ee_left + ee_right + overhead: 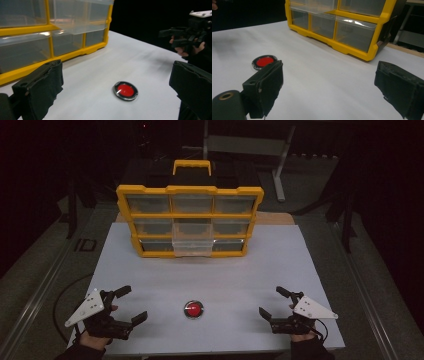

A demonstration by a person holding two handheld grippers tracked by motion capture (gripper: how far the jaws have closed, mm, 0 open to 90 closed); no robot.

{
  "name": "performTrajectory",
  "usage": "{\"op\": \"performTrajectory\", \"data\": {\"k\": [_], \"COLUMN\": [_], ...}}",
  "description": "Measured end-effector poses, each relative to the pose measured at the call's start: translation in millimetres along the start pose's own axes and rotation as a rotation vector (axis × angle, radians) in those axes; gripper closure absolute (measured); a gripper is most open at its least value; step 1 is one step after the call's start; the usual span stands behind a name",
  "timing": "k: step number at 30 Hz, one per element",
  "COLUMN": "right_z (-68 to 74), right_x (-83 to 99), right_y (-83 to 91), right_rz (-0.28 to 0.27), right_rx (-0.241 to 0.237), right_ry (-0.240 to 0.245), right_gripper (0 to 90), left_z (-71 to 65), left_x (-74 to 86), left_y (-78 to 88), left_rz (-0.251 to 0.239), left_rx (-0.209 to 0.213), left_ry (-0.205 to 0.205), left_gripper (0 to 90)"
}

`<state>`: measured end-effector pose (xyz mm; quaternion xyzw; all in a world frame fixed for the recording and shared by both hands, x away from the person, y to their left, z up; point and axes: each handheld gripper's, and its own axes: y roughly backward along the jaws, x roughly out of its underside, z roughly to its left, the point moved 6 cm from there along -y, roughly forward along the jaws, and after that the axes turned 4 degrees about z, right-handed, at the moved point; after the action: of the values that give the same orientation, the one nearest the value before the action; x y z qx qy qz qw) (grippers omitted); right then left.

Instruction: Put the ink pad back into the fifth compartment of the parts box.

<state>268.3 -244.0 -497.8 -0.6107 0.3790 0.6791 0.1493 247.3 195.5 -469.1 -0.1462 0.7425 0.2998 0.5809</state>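
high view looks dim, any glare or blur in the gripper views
High view: dark surroundings, lit table, no glare. Left gripper view: red disc and far gripper slightly smeared. Right gripper view: glare on a drawer front, jaws up close soft.

Light: the room is lying mostly in darkness, with the white tabletop [225, 270] catching the brightness.
Far side: a grey metal frame [280, 160] with a slanted leg is standing beyond the table, right of centre.
Floor: grey flooring [45, 255] is showing dimly at left and right of the table.
Left edge: a pale rail [35, 305] is running along the floor beside the table.
Far table edge: a strip of bare wood [275, 218] is peeking out past the white top.
Walls: black surroundings are swallowing any detail.
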Motion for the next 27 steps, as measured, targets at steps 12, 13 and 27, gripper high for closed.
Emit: {"op": "performTrajectory", "data": {"k": [12,13,27], "right_z": [-0.6,-0.6,0.0], "right_x": [-1.8,-1.6,-1.9], "right_y": [1.8,1.8,1.6], "right_rz": [-0.013,-0.011,-0.013], "right_rx": [0.004,0.004,0.0], "right_ry": [-0.003,-0.005,-0.007], "right_gripper": [8.8,8.8,8.8], "left_z": [-12.9,-14.4,-35.4], "left_x": [-35.8,-39.3,-60.6], "left_y": [-12.0,-13.0,-41.2], "left_rz": [-0.011,-0.012,0.013], "left_rx": [0.079,0.086,0.198], "left_ry": [-0.044,-0.047,-0.133], "left_gripper": [0.2,0.2,0.2]}}
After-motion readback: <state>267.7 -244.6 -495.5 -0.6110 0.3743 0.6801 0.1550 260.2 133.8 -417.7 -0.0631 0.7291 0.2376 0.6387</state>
